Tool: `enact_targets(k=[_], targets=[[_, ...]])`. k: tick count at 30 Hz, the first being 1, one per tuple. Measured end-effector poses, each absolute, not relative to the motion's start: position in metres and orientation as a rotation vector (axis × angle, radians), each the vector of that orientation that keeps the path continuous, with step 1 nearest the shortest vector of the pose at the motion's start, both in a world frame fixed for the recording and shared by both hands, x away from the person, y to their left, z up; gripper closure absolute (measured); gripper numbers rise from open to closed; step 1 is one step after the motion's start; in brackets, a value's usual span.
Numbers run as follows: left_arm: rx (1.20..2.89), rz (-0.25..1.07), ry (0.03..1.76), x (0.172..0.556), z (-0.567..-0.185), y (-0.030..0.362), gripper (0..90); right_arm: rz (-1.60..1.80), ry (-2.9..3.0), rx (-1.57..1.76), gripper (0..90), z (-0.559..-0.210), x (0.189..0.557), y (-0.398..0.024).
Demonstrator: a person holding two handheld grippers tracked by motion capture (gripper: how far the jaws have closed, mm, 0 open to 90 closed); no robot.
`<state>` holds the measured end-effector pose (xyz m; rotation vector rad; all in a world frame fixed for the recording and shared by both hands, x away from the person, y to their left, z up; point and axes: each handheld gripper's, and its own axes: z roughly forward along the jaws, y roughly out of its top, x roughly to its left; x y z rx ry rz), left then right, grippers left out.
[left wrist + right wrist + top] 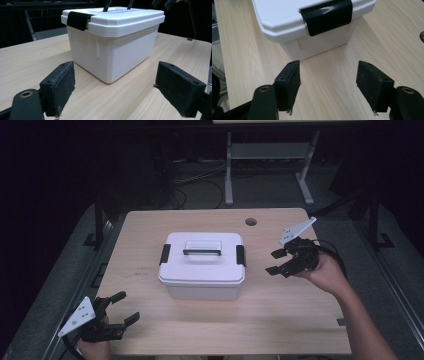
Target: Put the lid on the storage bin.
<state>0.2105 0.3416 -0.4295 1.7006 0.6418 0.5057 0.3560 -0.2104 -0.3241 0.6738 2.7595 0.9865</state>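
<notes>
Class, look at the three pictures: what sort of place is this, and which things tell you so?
Probably a lab or workshop, not a home: a plain wooden table in a dark room, loose cables on the floor behind it, and a metal-legged bench beyond.

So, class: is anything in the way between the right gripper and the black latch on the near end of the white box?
Nothing visible. Bare table lies between the open right gripper and the black latch on the white box.

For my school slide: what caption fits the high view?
Two open grippers flank a closed white box on a wooden table.
</notes>
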Motion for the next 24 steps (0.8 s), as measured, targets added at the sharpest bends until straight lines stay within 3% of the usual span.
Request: enact_targets(k=[24], targets=[[1.700,0.508,0.645,0.210,-0.429,0.341,15.7,0.979,2.756,0.763,30.5,-0.346,0.344,-0.233]])
